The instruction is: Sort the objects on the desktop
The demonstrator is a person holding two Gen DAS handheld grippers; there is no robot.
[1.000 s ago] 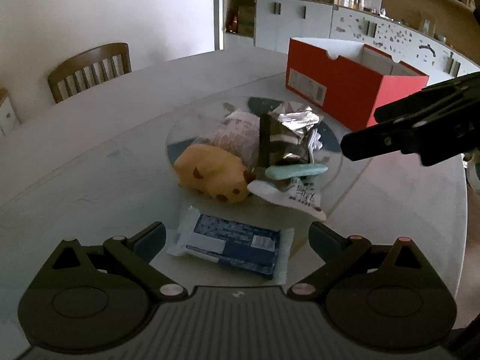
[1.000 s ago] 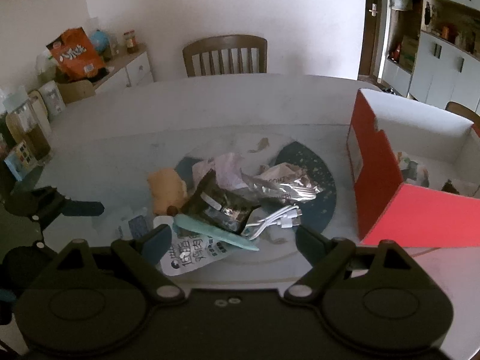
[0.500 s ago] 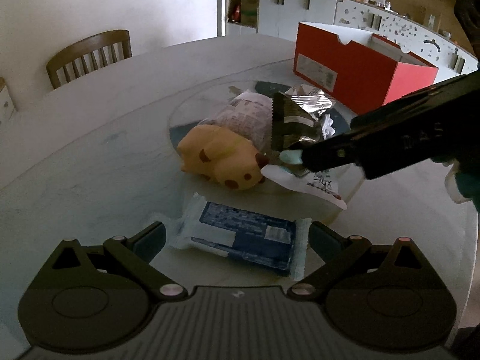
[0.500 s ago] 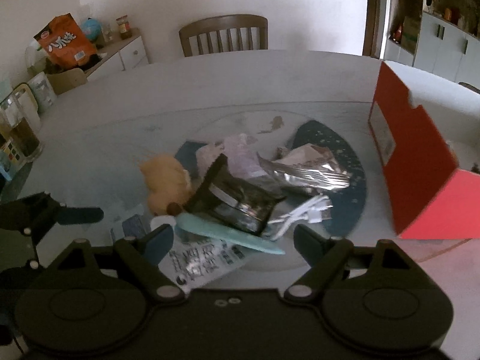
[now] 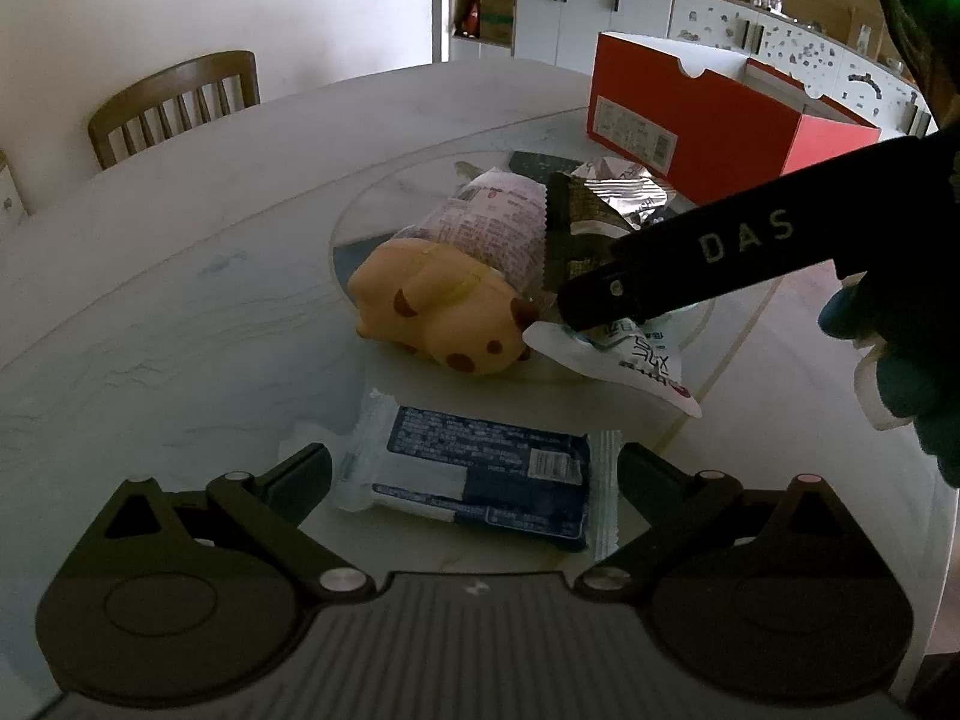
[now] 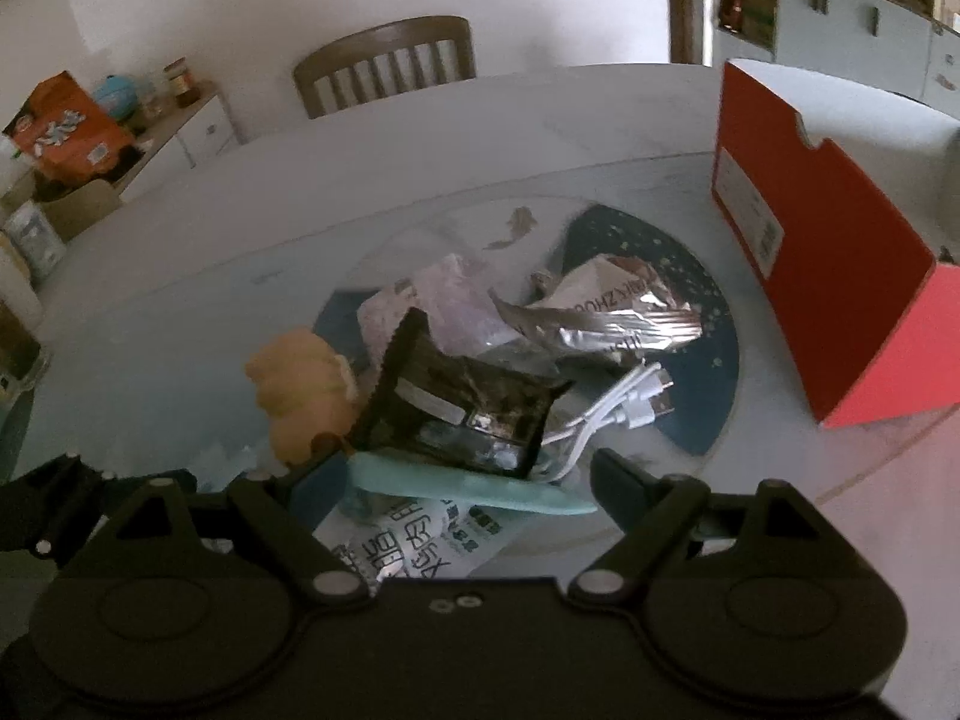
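Note:
A pile lies on the glass turntable (image 5: 372, 204): a yellow plush toy (image 5: 438, 312), a dark snack packet (image 6: 462, 402), a silver foil packet (image 6: 624, 318), a white cable (image 6: 624, 408), a teal flat object (image 6: 474, 483) and a white printed pouch (image 6: 408, 546). A blue wrapped packet (image 5: 480, 468) lies between the open fingers of my left gripper (image 5: 474, 468). My right gripper (image 6: 450, 480) is open, low over the teal object and the white pouch. It reaches in from the right in the left wrist view (image 5: 690, 252). A red box (image 6: 816, 276) stands open at the right.
A wooden chair (image 6: 390, 66) stands behind the round table (image 5: 150, 312). A side cabinet (image 6: 180, 138) with an orange bag (image 6: 60, 126) is at the far left. Cupboards (image 5: 600, 18) line the back wall.
My right gripper has moved forward and down to the pile, now straddling the teal object. My left gripper has closed in on the blue packet.

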